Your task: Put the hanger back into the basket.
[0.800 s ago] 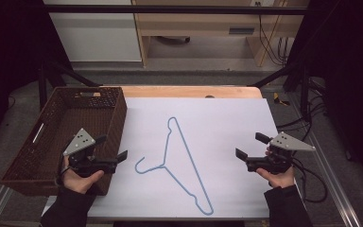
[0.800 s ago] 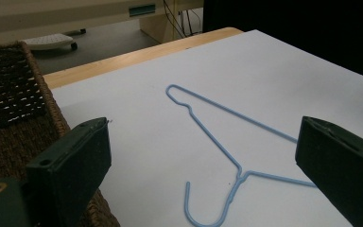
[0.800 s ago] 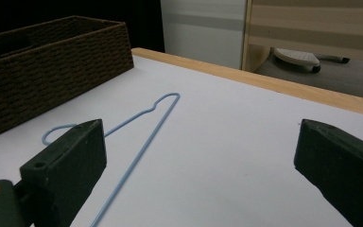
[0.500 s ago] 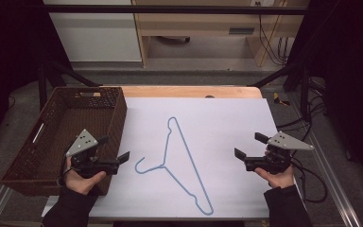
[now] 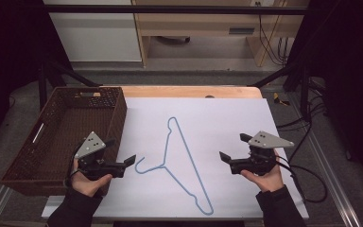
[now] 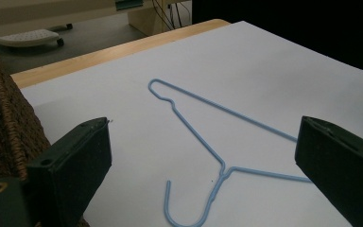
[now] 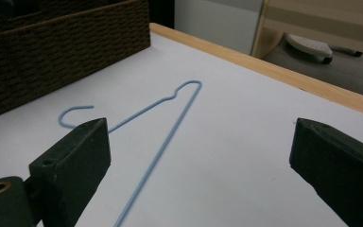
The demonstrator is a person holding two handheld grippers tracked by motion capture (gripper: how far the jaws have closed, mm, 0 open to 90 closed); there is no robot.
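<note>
Thin light-blue wire hanger (image 5: 182, 165) lies flat on the white-covered worktop (image 5: 227, 118), between the two claws and touching neither. Left to right:

Dark brown woven basket (image 5: 61, 137) sits at the worktop's left edge, just behind and beside the left claw (image 5: 131, 161). Nothing visible inside it.

Left claw: held low over the worktop, jaws wide apart, nothing between them. Hanger's hook is the nearest part, just ahead of the tips; in the left gripper view the hook curls up between the two jaws with the twisted neck just beyond it.

Hanger: hook points toward the left claw, one shoulder runs away to the far end, the long bar slants back toward the person's edge. Judged light, stiff but springy, thin and smooth, so likely to slip or pivot in a pinch. Flat on the sheet, there's little room to get a pad under the wire. Best hold looks like the neck where the wires join, or the hook itself; a grip far out on an arm would let it swing.

Right claw (image 5: 224, 157): also low, jaws wide, empty. Hanger's long bar is near its tips, further off than the hook is from the left claw.
</note>
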